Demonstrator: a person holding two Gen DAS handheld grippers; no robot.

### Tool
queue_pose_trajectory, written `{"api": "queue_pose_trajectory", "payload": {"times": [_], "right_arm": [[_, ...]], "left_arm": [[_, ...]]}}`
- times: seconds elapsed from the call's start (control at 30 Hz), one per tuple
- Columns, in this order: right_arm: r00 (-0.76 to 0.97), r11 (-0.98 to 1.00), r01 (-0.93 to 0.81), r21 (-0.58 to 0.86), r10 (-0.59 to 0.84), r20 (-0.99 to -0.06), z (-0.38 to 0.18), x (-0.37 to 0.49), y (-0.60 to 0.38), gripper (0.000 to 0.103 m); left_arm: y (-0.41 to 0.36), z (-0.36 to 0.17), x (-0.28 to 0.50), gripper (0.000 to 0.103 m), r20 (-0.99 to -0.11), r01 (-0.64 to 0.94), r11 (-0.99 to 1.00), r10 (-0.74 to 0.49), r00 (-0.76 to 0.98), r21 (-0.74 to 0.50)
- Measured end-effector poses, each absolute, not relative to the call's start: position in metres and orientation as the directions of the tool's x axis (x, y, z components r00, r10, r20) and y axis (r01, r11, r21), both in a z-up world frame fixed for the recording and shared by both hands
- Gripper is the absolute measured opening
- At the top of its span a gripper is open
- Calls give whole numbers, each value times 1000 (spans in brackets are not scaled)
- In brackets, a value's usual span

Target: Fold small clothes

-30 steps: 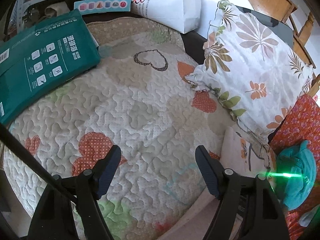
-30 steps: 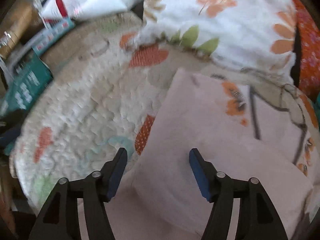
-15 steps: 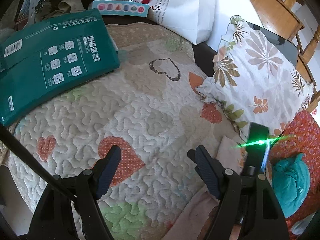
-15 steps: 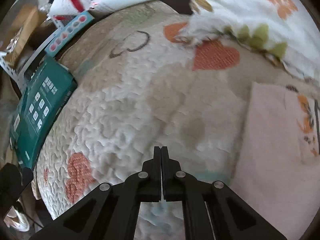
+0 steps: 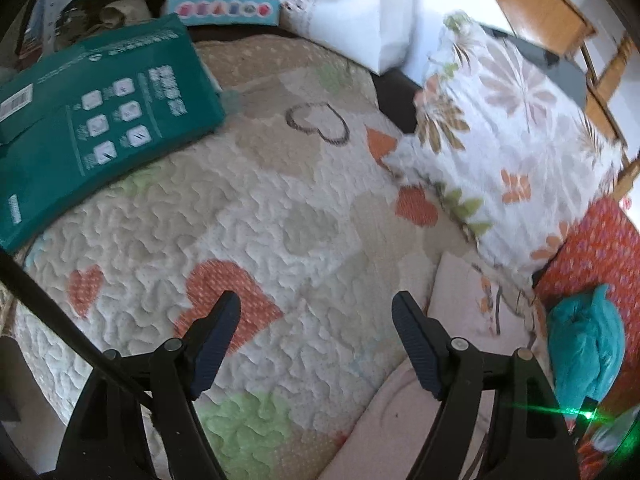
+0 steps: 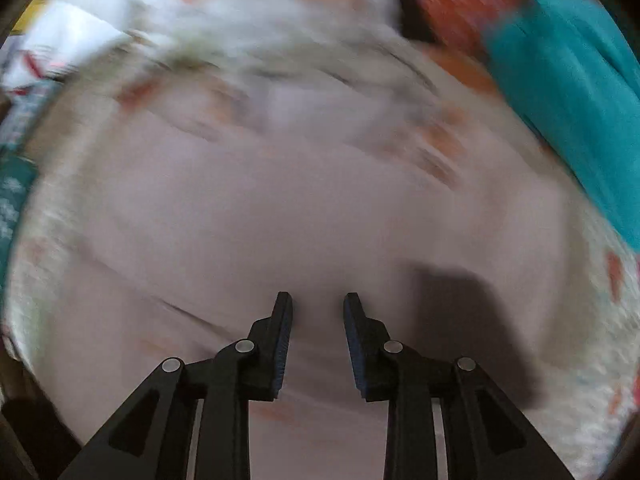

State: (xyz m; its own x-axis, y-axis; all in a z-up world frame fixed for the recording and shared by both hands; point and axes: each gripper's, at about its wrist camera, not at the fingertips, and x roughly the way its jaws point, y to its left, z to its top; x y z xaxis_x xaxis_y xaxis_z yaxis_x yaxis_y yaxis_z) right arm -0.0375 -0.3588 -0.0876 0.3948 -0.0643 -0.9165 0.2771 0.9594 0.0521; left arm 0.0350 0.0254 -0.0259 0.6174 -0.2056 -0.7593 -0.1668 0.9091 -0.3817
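A pale pink garment (image 6: 300,220) with an orange and dark print lies flat on the quilt; the right wrist view is blurred by motion. My right gripper (image 6: 317,302) hangs over its middle, jaws a little apart and opening, nothing between them. In the left wrist view the same pink garment (image 5: 464,300) shows at the lower right. My left gripper (image 5: 316,312) stands wide open over the bare heart-patterned quilt (image 5: 256,216), holding nothing. A teal garment (image 6: 576,92) lies bunched at the right, also the teal garment (image 5: 584,344) in the left wrist view.
A floral pillow (image 5: 508,148) sits behind the pink garment. A green pack (image 5: 96,132) lies at the quilt's far left, a white bag (image 5: 360,12) at the back. An orange patterned cloth (image 5: 600,248) lies under the teal garment. Wooden furniture stands at the top right.
My right gripper swung left over the bare quilt and shut, then swept back right over the pink garment with its jaws parting. My left gripper kept wide open and hardly moved.
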Motion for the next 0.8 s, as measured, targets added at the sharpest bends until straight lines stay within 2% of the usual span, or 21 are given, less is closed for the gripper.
{"api": "queue_pose_trajectory", "payload": {"times": [0.03, 0.07, 0.1, 0.13, 0.17, 0.23, 0.4, 0.47, 0.5, 0.63, 0.8], "right_arm": [[401, 936, 351, -5, -155, -903, -83, -49, -388, 28], [405, 903, 428, -47, -237, -883, -75, -57, -409, 31], [375, 818, 563, -117, -379, -846, -64, -69, -436, 37], [335, 736, 658, -156, -473, -815, -57, -80, -454, 53], [327, 663, 738, -125, -514, -793, -48, -97, -474, 54], [412, 685, 728, 15, -419, -809, -44, -112, -486, 54], [557, 761, 619, 194, -252, -791, -47, -127, -460, 54], [605, 806, 550, 219, -204, -770, -43, -116, -440, 45], [619, 830, 515, 214, -188, -762, -42, -108, -428, 45], [627, 903, 398, 163, -138, -767, -51, -68, -382, 45], [610, 902, 342, 262, -2, -792, -84, -40, -352, 45]], "left_arm": [[19, -27, 34, 77, -763, -150, 915, -213, 610, -375], [15, -28, 34, 77, -766, -139, 919, -216, 605, -369], [9, -29, 33, 77, -769, -125, 926, -216, 601, -357], [1, -30, 33, 77, -772, -108, 933, -216, 597, -344], [-3, -31, 32, 77, -773, -98, 936, -217, 596, -338], [-13, -32, 33, 77, -778, -69, 943, -226, 587, -326], [-31, -37, 36, 77, -792, -30, 952, -235, 563, -304], [-40, -39, 35, 77, -798, -8, 957, -236, 555, -288], [-45, -40, 35, 77, -801, 4, 959, -237, 550, -282], [-60, -50, 37, 77, -825, 34, 965, -239, 513, -258], [-70, -51, 36, 77, -831, 71, 969, -239, 503, -237]]}}
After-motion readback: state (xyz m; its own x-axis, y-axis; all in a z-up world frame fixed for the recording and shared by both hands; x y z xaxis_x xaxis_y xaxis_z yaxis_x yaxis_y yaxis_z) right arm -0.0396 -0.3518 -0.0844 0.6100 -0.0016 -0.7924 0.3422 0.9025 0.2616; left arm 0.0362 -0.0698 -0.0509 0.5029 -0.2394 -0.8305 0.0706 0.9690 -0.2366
